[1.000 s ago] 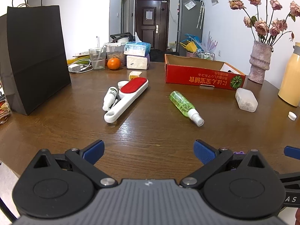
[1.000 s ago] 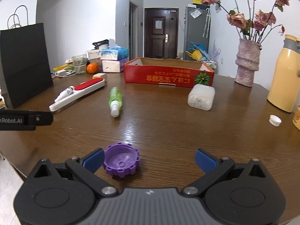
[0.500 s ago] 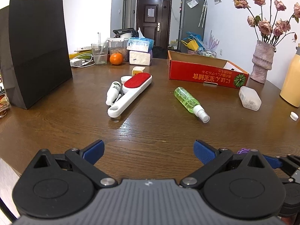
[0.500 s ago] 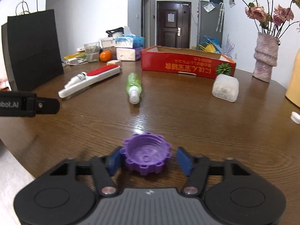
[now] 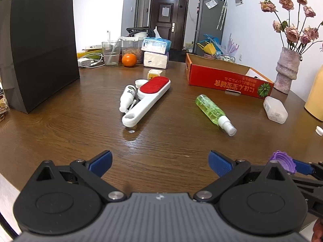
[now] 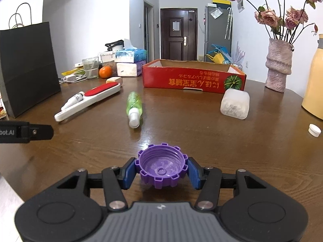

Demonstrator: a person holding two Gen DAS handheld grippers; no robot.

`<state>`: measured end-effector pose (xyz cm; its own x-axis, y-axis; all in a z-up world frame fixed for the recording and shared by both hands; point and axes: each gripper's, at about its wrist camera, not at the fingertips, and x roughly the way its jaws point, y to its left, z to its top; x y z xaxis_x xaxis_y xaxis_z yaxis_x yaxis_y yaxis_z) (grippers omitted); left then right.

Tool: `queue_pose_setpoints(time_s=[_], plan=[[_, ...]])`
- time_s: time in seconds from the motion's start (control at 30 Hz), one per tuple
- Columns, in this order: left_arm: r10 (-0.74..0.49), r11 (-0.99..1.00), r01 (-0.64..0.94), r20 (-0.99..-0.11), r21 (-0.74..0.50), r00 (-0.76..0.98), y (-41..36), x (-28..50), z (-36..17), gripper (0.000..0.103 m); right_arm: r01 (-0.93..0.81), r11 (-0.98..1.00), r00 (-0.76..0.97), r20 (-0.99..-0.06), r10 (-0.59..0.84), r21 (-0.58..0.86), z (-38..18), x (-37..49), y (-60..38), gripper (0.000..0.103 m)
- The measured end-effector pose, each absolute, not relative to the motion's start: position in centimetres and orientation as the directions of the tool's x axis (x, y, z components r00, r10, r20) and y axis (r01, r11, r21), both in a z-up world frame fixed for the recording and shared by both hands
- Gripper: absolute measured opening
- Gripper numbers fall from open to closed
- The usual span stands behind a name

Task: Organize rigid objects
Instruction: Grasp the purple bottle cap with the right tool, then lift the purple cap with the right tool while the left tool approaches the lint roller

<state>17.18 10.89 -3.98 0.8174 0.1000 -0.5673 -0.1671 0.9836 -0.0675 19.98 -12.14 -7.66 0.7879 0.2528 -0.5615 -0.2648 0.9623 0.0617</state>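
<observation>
My right gripper (image 6: 161, 172) is shut on a purple ribbed cap (image 6: 161, 166), its blue pads pressing both sides, open side up just above the wooden table (image 6: 201, 125). The same purple cap (image 5: 282, 161) shows at the lower right of the left wrist view. My left gripper (image 5: 160, 161) is open over bare wood with nothing between its fingers. Farther off lie a green spray bottle (image 6: 133, 105), a white lint brush with a red pad (image 6: 88, 100), a small white bottle (image 5: 127, 96) beside it, and a frosted plastic box (image 6: 235, 104). A red cardboard box (image 6: 193, 76) stands open behind them.
A black paper bag (image 5: 40, 48) stands at the left. At the back are a glass, an orange (image 5: 128, 59), tissue packs and cables. A vase of dried roses (image 6: 278, 64) and a yellow jug (image 6: 315, 80) stand right. A small white cap (image 6: 314, 130) lies near the right edge.
My right gripper went from wide open around the purple cap to closed on it, and the cap now sits centred between the pads. Both grippers shifted slightly forward over the table.
</observation>
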Motion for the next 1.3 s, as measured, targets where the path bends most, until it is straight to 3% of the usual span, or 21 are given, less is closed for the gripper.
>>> queue_pose_setpoints(time_s=[1.3], plan=[[0.126, 0.988, -0.157, -0.539, -0.012, 0.833, 15.4, 31.5, -1.8, 0.103, -0.031, 0.998, 0.869, -0.491, 0.050, 0.046, -5.5, 31.6, -17.2, 0.053]])
